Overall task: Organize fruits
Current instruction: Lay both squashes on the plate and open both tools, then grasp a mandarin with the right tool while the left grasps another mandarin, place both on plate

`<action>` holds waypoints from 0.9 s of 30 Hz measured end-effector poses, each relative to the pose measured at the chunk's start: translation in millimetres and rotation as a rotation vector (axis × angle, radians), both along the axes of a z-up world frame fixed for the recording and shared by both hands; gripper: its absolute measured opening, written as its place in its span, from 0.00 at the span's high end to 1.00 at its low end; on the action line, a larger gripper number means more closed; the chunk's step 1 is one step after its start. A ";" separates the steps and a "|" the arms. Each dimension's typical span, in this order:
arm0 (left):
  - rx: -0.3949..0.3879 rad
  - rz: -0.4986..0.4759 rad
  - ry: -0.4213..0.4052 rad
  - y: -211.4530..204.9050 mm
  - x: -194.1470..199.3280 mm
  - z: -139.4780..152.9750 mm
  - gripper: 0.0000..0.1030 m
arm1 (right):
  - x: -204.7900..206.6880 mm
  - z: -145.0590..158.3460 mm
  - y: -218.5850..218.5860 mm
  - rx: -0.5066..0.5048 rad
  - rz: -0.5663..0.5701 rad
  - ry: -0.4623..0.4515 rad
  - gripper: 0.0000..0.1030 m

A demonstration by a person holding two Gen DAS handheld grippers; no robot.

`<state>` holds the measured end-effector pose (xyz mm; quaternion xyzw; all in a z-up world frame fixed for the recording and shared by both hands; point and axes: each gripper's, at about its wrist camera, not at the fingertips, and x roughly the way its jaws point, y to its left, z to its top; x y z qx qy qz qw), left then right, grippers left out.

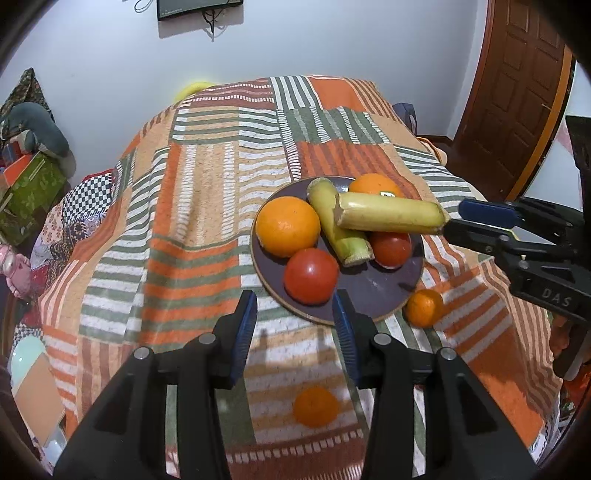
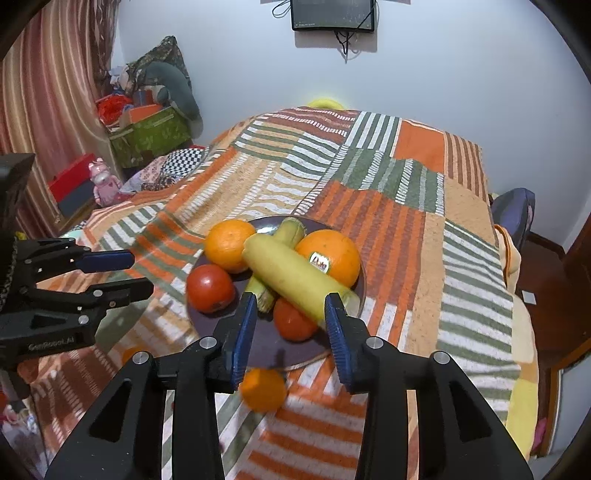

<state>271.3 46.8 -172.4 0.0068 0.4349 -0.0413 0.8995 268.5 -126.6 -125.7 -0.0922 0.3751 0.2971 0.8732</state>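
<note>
A dark plate [image 1: 373,291] [image 2: 269,339] on the striped bedspread holds two oranges [image 1: 288,226] [image 2: 334,256], two tomatoes [image 1: 311,276] [image 2: 209,283] and two crossed banana pieces [image 1: 391,218] [image 2: 295,278]. Two small mandarins lie on the cloth: one by the plate's rim [image 1: 423,307] [image 2: 263,389], one nearer [image 1: 316,406]. My left gripper [image 1: 295,332] is open and empty, just short of the plate's near rim. My right gripper [image 2: 290,332] is open and empty, its jaws either side of the top banana's near end.
The bedspread [image 1: 207,206] covers a bed that drops off at the left and right. Boxes and clutter [image 2: 147,129] stand at the left by a curtain. A wooden door [image 1: 517,92] is at the right. A screen [image 2: 332,14] hangs on the far wall.
</note>
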 end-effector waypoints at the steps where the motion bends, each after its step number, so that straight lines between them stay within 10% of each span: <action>1: -0.001 -0.001 -0.002 0.6 -5.0 1.2 0.59 | -3.7 0.4 -2.1 0.002 0.000 0.003 0.66; 6: -0.006 0.000 -0.001 3.0 -28.2 1.4 0.54 | -26.0 -2.4 -9.4 0.015 -0.004 0.016 0.53; 27: -0.025 -0.020 0.140 -8.2 -52.6 -66.7 0.55 | -31.3 -67.7 0.9 -0.008 0.007 0.175 0.53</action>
